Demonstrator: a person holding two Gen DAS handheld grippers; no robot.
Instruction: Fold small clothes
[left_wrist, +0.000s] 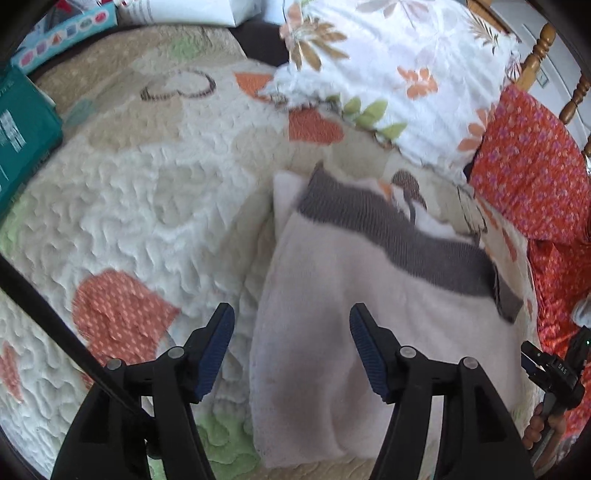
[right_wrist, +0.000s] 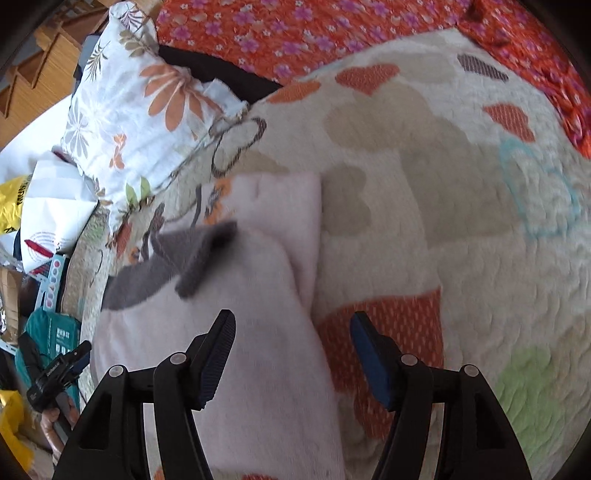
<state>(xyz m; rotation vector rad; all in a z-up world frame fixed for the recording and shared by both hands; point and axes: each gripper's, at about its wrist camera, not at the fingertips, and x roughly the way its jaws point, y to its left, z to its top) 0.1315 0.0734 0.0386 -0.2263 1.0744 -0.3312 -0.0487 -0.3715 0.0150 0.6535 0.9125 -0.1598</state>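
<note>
On the quilted bed (left_wrist: 147, 206), pale pink garment (left_wrist: 351, 350) partly folded; left claw (left_wrist: 291, 347) and right claw (right_wrist: 293, 354) wide, empty; further folds apparently remain.

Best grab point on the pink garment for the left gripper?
Likely the pink garment's near left edge, which lies between the open left gripper's fingers. Come down from above onto the edge; the cloth lies flat on the quilt.
</note>
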